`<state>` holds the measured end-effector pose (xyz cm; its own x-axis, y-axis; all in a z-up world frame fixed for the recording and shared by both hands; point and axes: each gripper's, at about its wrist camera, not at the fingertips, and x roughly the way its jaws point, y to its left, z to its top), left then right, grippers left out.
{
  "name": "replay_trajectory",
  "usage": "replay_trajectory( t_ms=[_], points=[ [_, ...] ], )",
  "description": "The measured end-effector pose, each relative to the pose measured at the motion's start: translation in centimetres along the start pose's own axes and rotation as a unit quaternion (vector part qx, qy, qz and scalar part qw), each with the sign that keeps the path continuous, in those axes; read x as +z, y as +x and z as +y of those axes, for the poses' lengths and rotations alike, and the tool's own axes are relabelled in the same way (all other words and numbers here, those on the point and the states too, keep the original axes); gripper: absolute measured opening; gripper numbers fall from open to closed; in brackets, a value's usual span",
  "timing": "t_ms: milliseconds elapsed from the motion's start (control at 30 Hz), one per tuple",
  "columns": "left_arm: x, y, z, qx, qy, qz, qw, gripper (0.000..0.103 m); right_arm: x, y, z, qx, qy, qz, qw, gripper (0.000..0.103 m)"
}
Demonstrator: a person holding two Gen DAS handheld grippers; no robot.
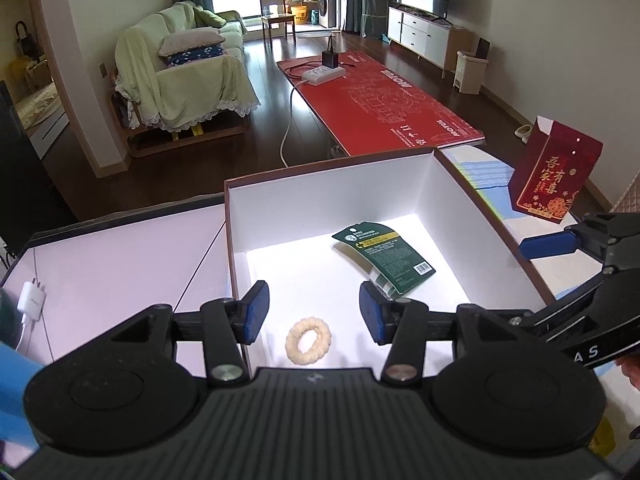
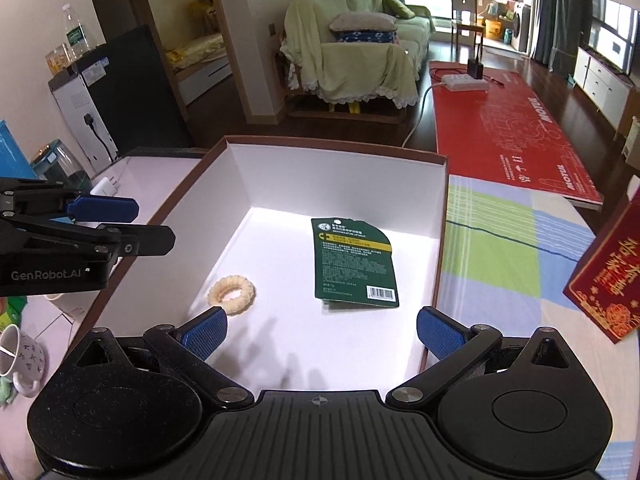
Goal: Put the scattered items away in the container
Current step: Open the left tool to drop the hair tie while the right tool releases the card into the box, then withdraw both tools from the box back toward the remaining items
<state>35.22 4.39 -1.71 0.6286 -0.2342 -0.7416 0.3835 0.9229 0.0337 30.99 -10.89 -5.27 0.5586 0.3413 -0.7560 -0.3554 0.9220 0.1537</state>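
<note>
Both grippers hang over the open box [image 2: 436, 240], and nothing is in either one. The risk now is a low swing out for the next item: the right gripper [image 2: 322, 334] sits right at the box's near wall, so a careless pull sideways could clip the rim and shunt the whole box. The left gripper [image 1: 312, 312] could likewise knock the cream ring [image 1: 308, 340] lying just ahead of and below its pads. Left gripper: spread wide, empty, touching nothing. Right gripper: also spread wide, empty. The green packet [image 2: 354, 262] lies flat on the box floor ahead of the right gripper. A white charger [image 1: 30, 300] waits outside, off to the left gripper's left
</note>
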Motion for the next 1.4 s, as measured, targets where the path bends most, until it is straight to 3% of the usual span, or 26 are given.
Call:
replay_trajectory(
  t_ms=[833, 1400],
  points=[
    [-3.4, -9.4, -3.8, 0.010, 0.005, -0.043, 0.9990, 0.051, -3.2, -9.0, 2.9, -0.007, -0.009, -0.055, 0.998, 0.103],
    [-5.9, -13.6, -6.9, 0.018, 0.013, -0.057, 0.9981, 0.054, -5.8, -14.1, 3.4, -0.005, -0.013, -0.096, 0.995, 0.103]
  ],
)
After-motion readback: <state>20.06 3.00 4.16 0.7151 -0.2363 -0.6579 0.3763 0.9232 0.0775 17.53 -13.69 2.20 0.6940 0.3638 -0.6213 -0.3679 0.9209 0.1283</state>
